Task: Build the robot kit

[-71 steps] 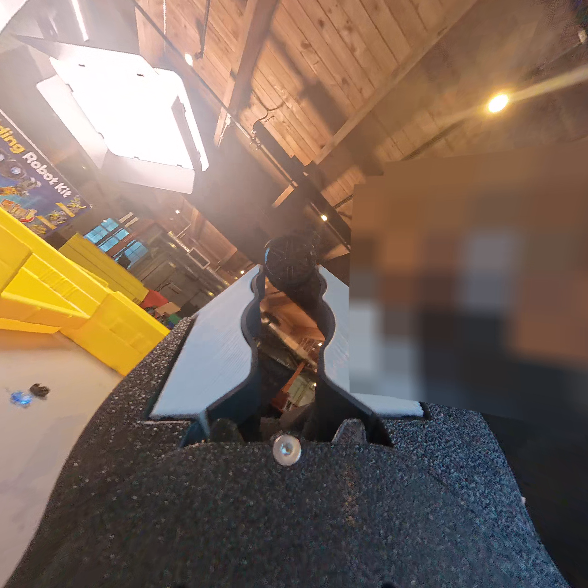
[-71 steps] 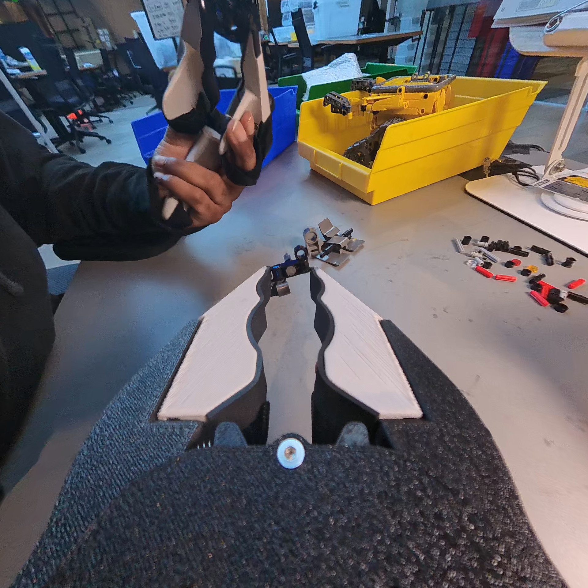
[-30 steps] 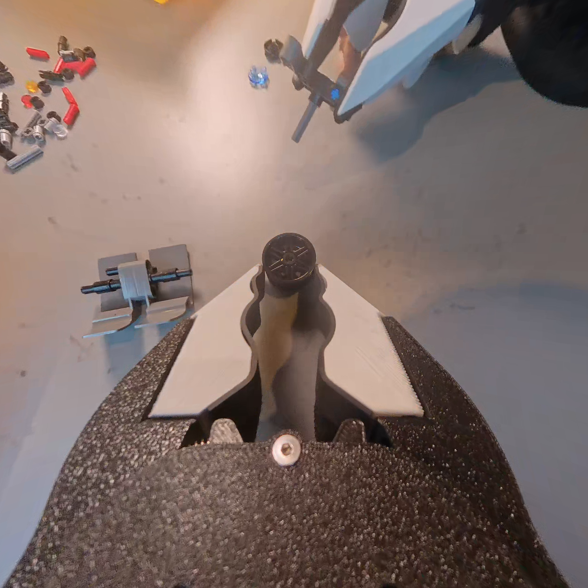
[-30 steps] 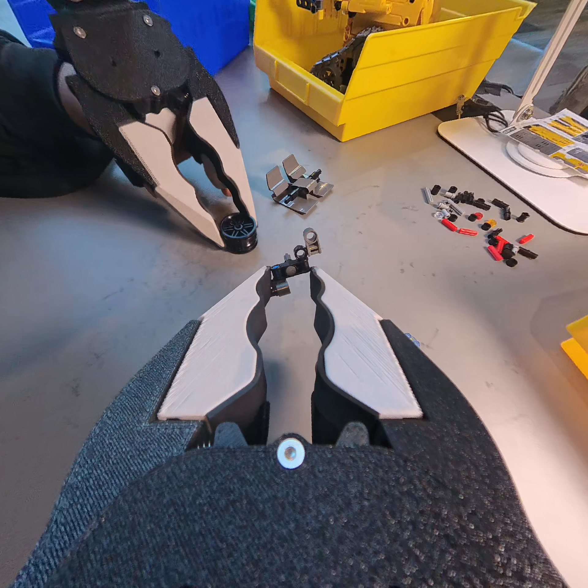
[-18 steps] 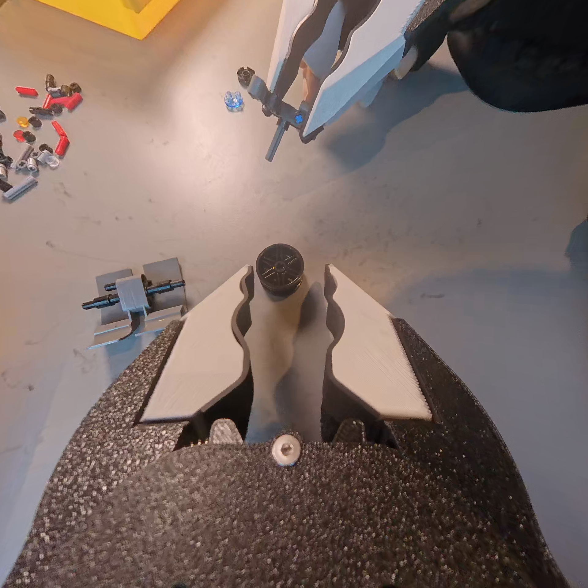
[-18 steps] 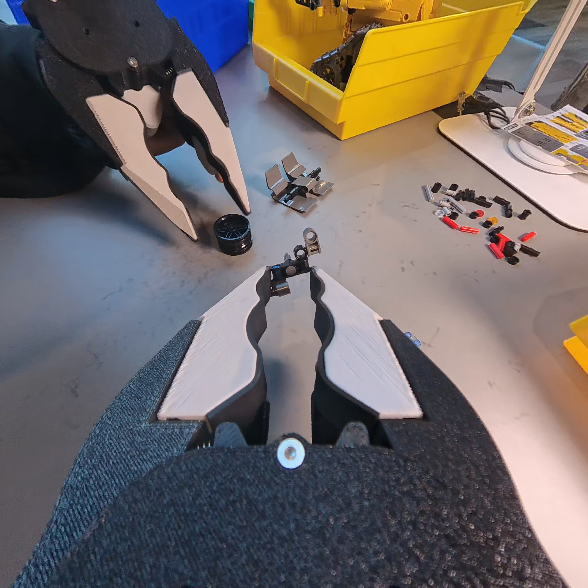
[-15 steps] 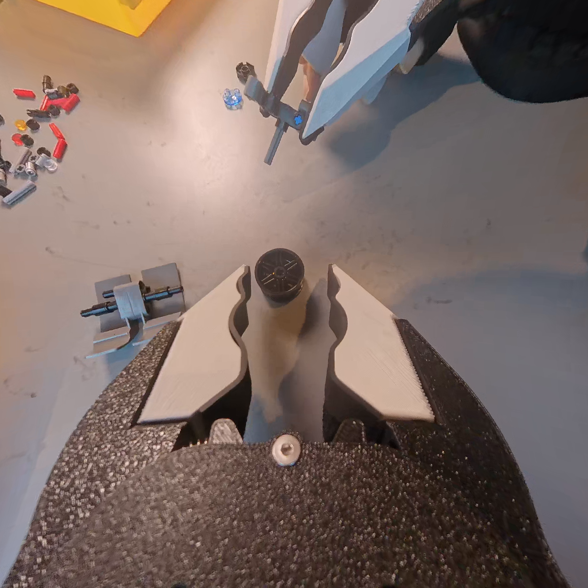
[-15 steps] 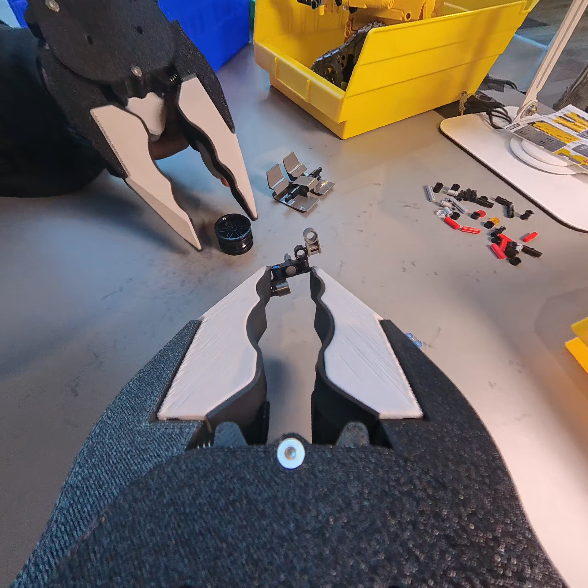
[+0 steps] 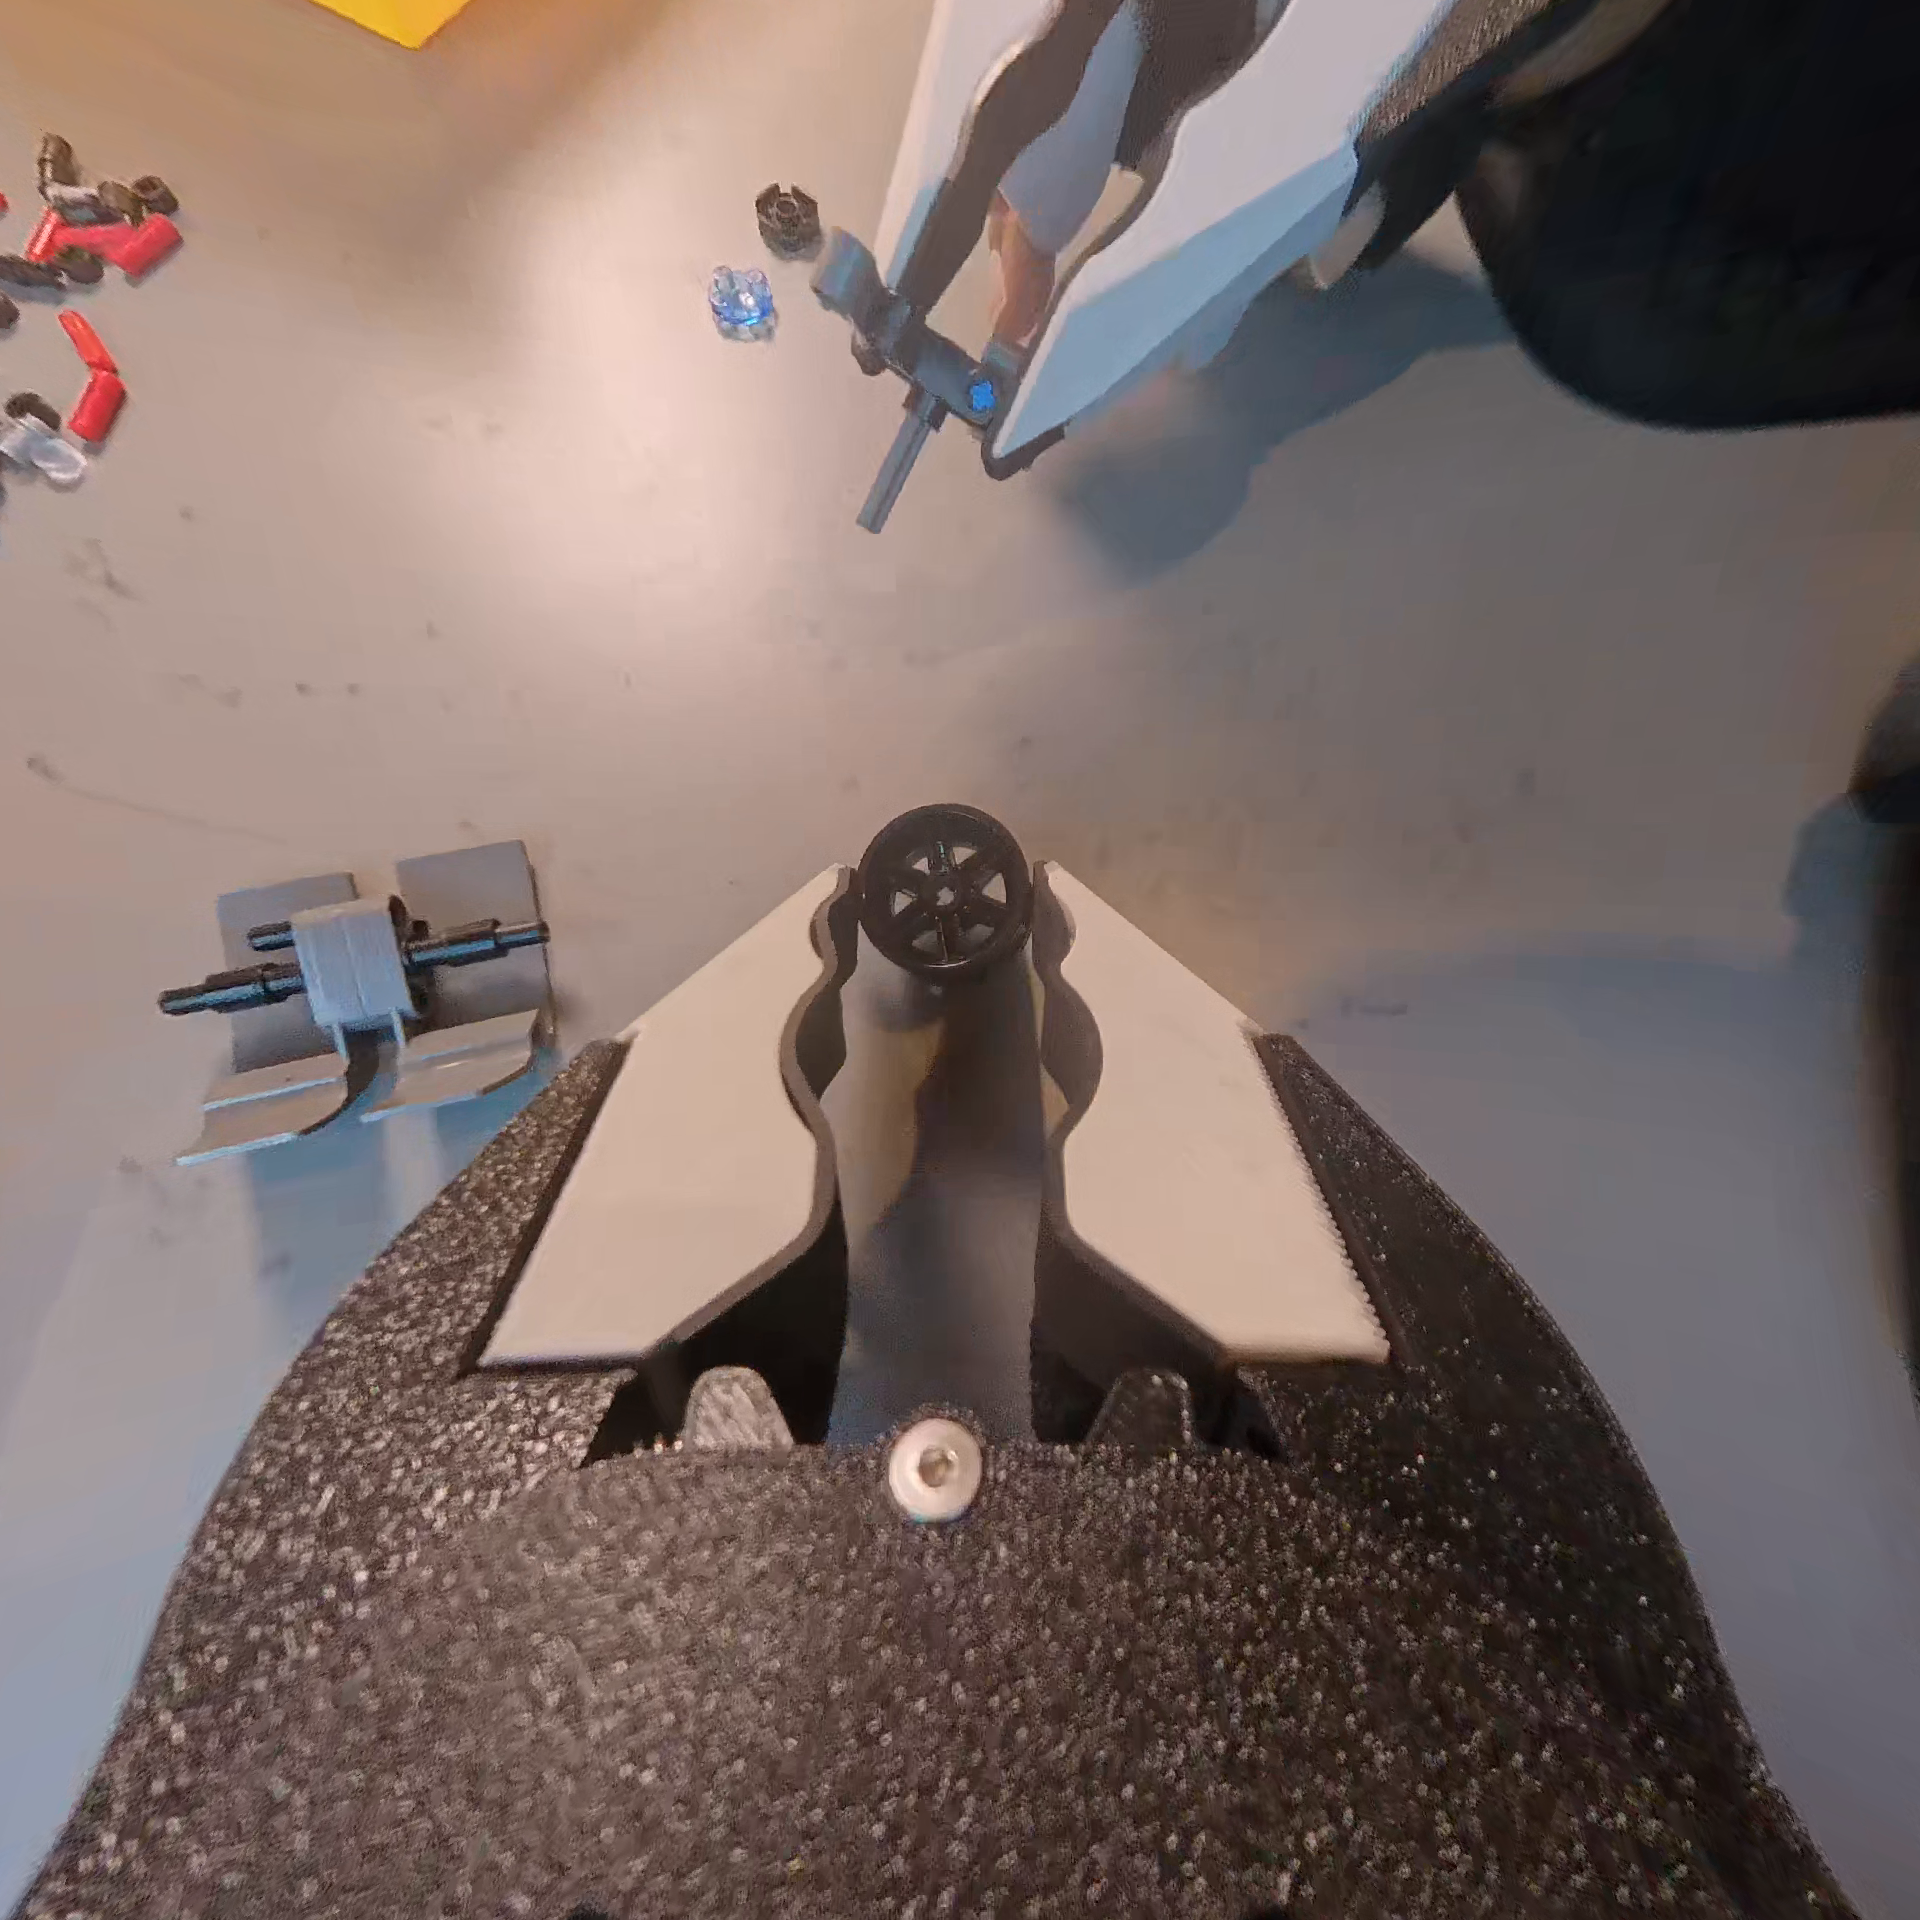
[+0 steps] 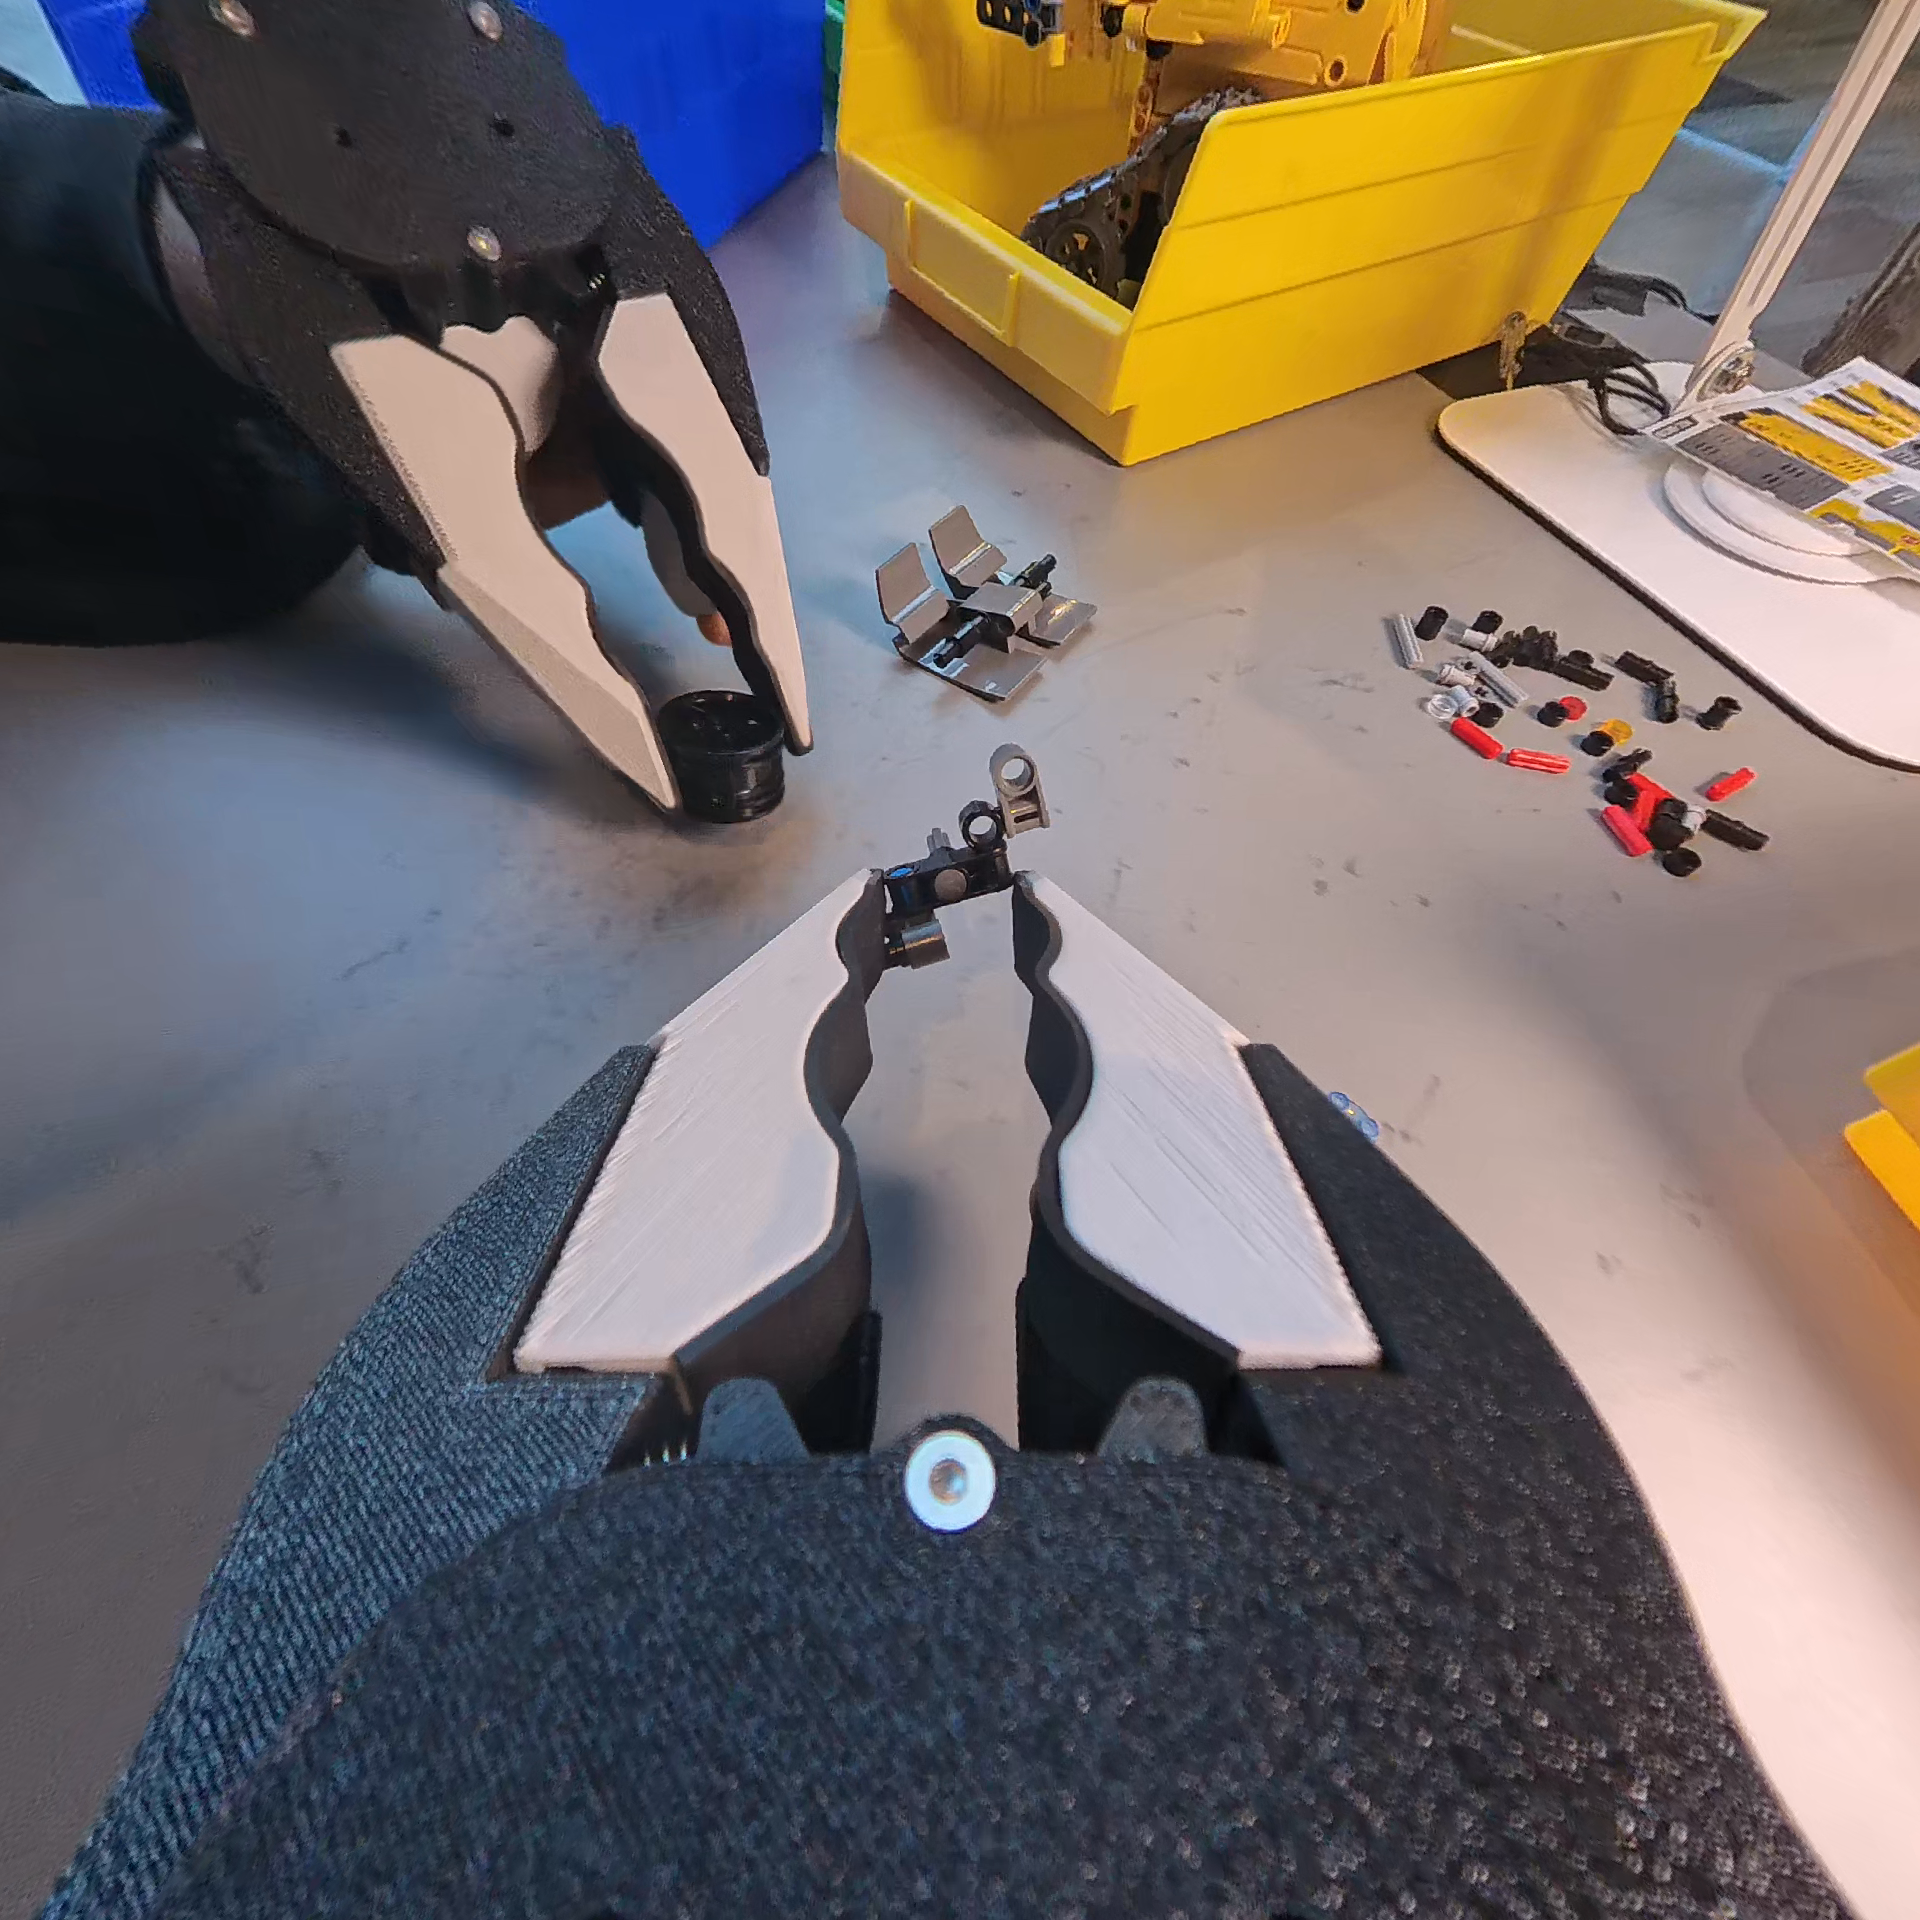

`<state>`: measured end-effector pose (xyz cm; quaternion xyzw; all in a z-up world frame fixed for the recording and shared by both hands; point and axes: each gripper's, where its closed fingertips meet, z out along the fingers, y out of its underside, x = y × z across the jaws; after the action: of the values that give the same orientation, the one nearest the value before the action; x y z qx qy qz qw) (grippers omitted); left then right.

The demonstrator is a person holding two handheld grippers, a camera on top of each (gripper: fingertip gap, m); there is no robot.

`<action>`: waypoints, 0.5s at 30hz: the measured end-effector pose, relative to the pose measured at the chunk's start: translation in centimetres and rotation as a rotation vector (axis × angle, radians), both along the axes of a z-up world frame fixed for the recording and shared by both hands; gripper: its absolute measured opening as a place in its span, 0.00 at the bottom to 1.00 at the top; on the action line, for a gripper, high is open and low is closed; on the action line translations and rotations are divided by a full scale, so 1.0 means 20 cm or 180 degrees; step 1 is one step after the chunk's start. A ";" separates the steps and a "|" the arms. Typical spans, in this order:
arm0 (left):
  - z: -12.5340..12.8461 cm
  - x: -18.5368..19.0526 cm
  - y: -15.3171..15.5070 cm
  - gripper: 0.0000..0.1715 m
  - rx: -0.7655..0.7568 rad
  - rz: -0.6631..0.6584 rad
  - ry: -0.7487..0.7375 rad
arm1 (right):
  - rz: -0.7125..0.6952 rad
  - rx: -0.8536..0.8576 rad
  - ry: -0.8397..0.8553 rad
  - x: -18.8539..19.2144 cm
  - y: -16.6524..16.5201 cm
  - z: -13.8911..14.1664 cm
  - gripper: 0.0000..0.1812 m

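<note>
My left gripper (image 9: 940,883) is shut on a small black spoked wheel (image 9: 945,902), its tips pressing the wheel's sides. In the right wrist view the left gripper (image 10: 727,769) points down at the grey table (image 10: 312,935), and the wheel (image 10: 724,756) sits at the table surface. My right gripper (image 10: 945,883) is shut on a small black and grey pin-and-connector assembly (image 10: 951,878), held just above the table. It also shows in the left wrist view (image 9: 956,384), with the assembly (image 9: 914,364) and its grey axle sticking out below.
A grey panel piece with black pins (image 10: 982,608) lies beyond both grippers. A pile of small red, black and grey parts (image 10: 1579,717) lies to the right. A yellow bin (image 10: 1299,239) holding a yellow tracked model, a blue bin (image 10: 727,83) and a white lamp base (image 10: 1662,540) stand at the back. The grippers' ends are close to 9 cm from one another.
My left gripper came down from the air with the wheel, opened and set it on the table, and has now shut on it again. The right gripper kept its hold, nearly still.
</note>
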<state>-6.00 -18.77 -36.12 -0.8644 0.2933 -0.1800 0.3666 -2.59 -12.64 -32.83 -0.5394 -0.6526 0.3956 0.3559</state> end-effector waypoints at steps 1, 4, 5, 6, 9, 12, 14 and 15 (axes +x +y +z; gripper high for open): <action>0.00 0.00 0.00 0.19 -0.0039 0.0033 -0.0080 | 0.0003 -0.0008 0.0009 0.00 0.00 0.00 0.13; -0.03 -0.03 0.00 0.19 -0.0138 0.0094 -0.0051 | 0.0000 -0.0023 0.0024 0.00 0.00 0.01 0.13; -0.04 -0.03 0.00 0.19 -0.0157 0.0104 -0.0062 | 0.0001 -0.0024 0.0026 0.00 0.00 0.01 0.14; -0.04 -0.03 0.00 0.19 -0.0172 0.0108 -0.0110 | 0.0003 -0.0023 0.0026 0.00 0.00 0.01 0.14; -0.03 -0.04 0.00 0.19 -0.0201 0.0141 -0.0174 | 0.0017 -0.0015 0.0025 0.00 -0.01 0.01 0.14; -0.03 -0.07 0.00 0.19 -0.0176 0.0167 -0.0138 | 0.0018 -0.0011 0.0021 0.00 0.00 0.01 0.14; -0.03 -0.08 0.00 0.19 -0.0153 0.0169 -0.0149 | 0.0017 -0.0017 0.0030 0.00 0.00 0.01 0.13; -0.02 -0.08 0.00 0.19 -0.0138 0.0168 -0.0156 | 0.0017 -0.0021 0.0034 0.00 0.00 0.02 0.14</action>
<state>-7.58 -18.69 -36.60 -0.8749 0.2574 -0.1977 0.3595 -2.50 -12.73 -32.52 -0.5367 -0.6508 0.4016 0.3564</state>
